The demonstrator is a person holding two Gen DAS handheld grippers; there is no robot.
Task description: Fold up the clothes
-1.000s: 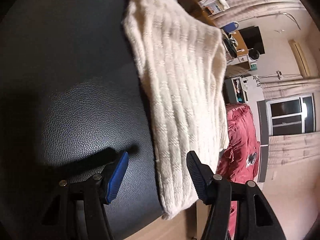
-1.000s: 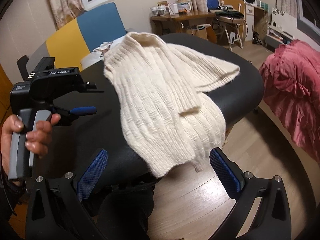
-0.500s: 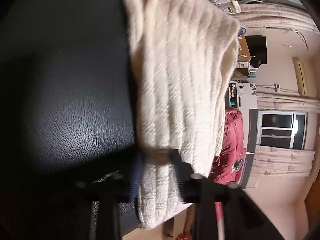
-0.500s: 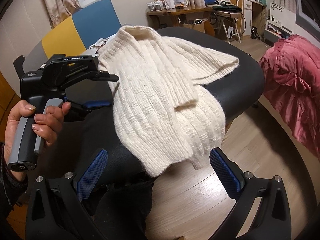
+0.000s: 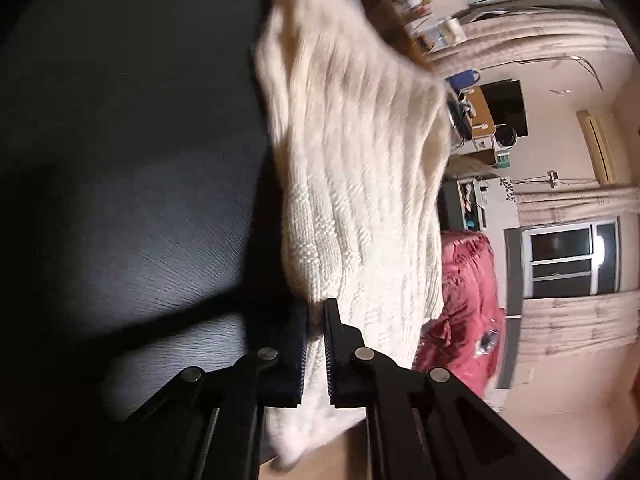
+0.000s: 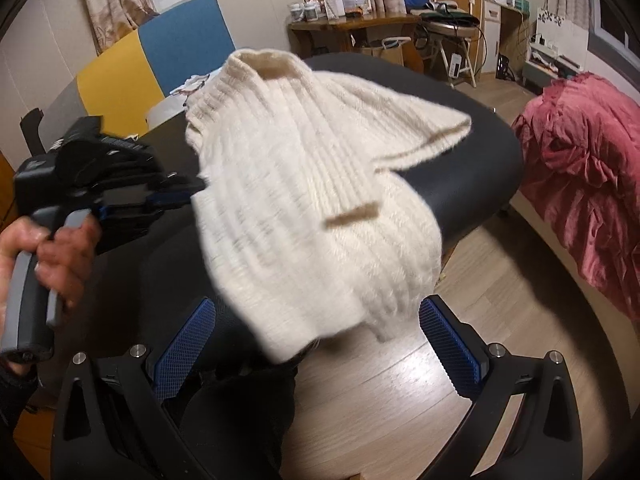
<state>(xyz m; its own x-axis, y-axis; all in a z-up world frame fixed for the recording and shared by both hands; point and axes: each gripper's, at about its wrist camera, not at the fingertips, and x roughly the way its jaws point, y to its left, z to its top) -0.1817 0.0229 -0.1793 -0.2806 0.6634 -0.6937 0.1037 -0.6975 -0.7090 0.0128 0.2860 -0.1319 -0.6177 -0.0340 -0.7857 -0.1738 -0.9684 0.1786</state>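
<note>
Black table (image 6: 480, 168), left gripper (image 5: 316, 320) pinching sweater (image 6: 304, 200), right gripper (image 6: 316, 344) agape

— Left side? 
— My left gripper (image 5: 316, 344) is clamped tight, fingers nearly touching; my hand (image 6: 44, 256) squeezes its handle. 
— Right? 
— My right gripper (image 6: 316, 344) hangs wide open, near me.

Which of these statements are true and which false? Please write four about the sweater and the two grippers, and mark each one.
1. The left gripper is shut on the cream sweater. True.
2. The right gripper holds the sweater. False: its jaws stand wide open, gripping nothing.
3. The sweater lies on a black padded table. True.
4. The sweater lies on the red bedding. False: the bedding is apart, to the right.
</note>
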